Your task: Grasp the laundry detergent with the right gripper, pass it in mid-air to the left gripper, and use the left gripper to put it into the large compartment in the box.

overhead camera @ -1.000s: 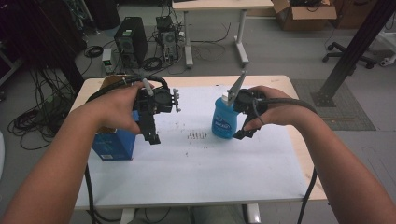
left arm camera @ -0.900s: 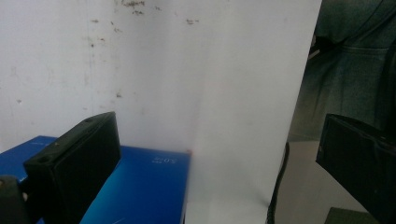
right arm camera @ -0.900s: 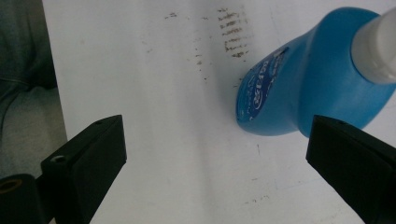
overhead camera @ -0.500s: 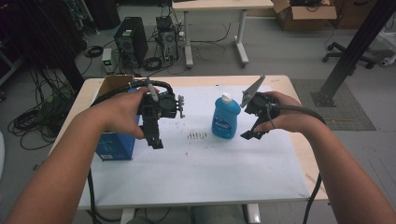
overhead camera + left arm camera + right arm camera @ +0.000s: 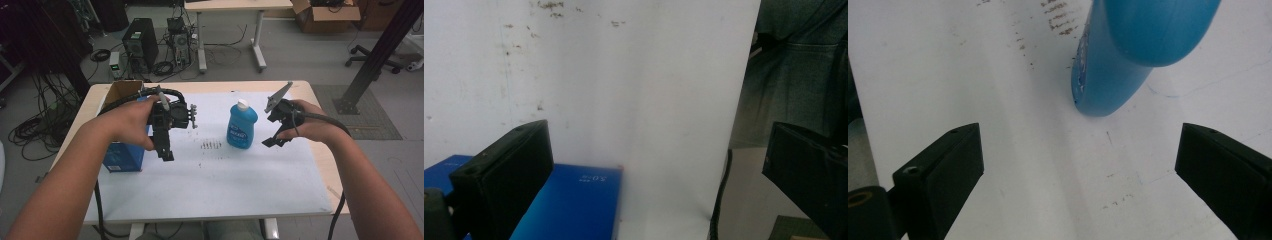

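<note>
A blue bottle [image 5: 241,127] with a white cap stands upright on the white table sheet [image 5: 215,185]. Just to its right, my right gripper [image 5: 272,131] is open and clear of it. In the right gripper view the bottle [image 5: 1128,55] is ahead of the wide jaws, beyond the right gripper [image 5: 1078,175], with only bare sheet between them. My left gripper [image 5: 172,137] hangs above the sheet beside a blue box [image 5: 122,159], open and empty. The left gripper view has the left gripper [image 5: 664,180] with that blue box [image 5: 574,205] under its left jaw.
An open cardboard box [image 5: 121,91] sits at the table's far left corner, behind the blue box. Dark marks [image 5: 211,145] speckle the sheet left of the bottle. Cables trail from both grippers. Computers, a second table and a chair stand on the floor beyond.
The right gripper has drawn away from the bottle toward the right and sunk a little. The bottle stays standing in place. The left gripper has hardly moved.
</note>
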The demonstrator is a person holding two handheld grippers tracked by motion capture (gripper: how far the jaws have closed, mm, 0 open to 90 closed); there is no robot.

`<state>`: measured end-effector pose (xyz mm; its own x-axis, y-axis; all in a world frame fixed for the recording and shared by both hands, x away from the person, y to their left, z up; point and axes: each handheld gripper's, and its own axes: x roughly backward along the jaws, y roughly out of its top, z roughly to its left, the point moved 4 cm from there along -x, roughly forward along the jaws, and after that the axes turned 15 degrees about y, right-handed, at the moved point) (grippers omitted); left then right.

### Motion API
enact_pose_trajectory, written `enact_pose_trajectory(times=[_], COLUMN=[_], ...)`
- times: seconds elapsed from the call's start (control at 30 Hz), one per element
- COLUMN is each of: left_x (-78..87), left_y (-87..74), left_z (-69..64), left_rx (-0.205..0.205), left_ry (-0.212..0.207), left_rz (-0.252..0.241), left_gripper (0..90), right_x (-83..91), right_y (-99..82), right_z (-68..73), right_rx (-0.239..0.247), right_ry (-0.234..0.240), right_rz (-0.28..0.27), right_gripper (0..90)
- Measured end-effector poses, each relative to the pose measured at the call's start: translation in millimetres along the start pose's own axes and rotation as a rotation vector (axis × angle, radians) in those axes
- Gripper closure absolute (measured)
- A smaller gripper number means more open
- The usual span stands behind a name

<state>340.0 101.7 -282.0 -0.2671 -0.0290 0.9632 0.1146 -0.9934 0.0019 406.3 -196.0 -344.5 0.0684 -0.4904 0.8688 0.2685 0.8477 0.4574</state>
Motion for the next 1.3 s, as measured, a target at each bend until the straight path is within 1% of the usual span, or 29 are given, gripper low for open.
enact_pose_trajectory(times=[0.1, 0.23, 0.37, 0.43, 0.47, 0.53, 0.6, 0.8, 0.83, 0.93, 1.07, 1.3], left_x=[0.2, 0.9, 1.2, 1.0, 0.4, 0.4, 0.5, 0.9, 0.8, 1.3, 3.2, 3.1], left_y=[-0.5, -0.5, -0.4, -0.4, -0.3, 0.0, 0.9, 2.0, 2.5, 2.8, 2.3, -0.7], left_z=[-1.3, -3.2, -4.3, -4.6, -5.3, -5.7, -6.6, -7.4, -7.8, -8.8, -9.2, -10.3], left_rx=[0.0, -0.005, -0.009, -0.006, -0.008, -0.011, -0.016, -0.017, -0.021, -0.024, -0.023, -0.021], left_ry=[0.002, 0.002, 0.004, 0.007, 0.012, 0.012, 0.013, 0.017, 0.017, 0.017, 0.021, 0.02], left_rz=[0.002, 0.0, 0.007, 0.012, 0.016, 0.02, 0.016, 0.016, 0.013, 0.015, 0.001, 0.003], left_gripper=[0.2, 0.2, 0.2, 0.2, 0.2, 0.2, 0.2, 0.2, 0.2, 0.2, 0.2, 0.2], right_x=[-2.6, -8.1, -12.1, -13.1, -15.7, -16.6, -20.9, -27.4, -30.2, -34.1, -39.1, -47.6], right_y=[-3.6, -9.3, -12.9, -13.5, -14.2, -14.3, -13.4, -11.0, -9.8, -9.2, -8.9, -8.6], right_z=[-4.5, -10.2, -15.7, -17.4, -20.5, -21.6, -25.3, -29.0, -30.6, -33.2, -36.5, -40.4], right_rx=[-0.013, -0.033, -0.045, -0.041, -0.046, -0.046, -0.046, -0.049, -0.047, -0.053, -0.057, -0.063], right_ry=[0.001, 0.003, 0.0, 0.002, 0.003, 0.007, 0.012, 0.016, 0.022, 0.024, 0.026, 0.031], right_rz=[-0.022, -0.032, -0.051, -0.059, -0.075, -0.079, -0.106, -0.138, -0.153, -0.173, -0.192, -0.22], right_gripper=[5.4, 5.4, 5.3, 5.3, 5.2, 5.3, 5.2, 4.8, 4.3, 4.2, 4.0, 3.7])
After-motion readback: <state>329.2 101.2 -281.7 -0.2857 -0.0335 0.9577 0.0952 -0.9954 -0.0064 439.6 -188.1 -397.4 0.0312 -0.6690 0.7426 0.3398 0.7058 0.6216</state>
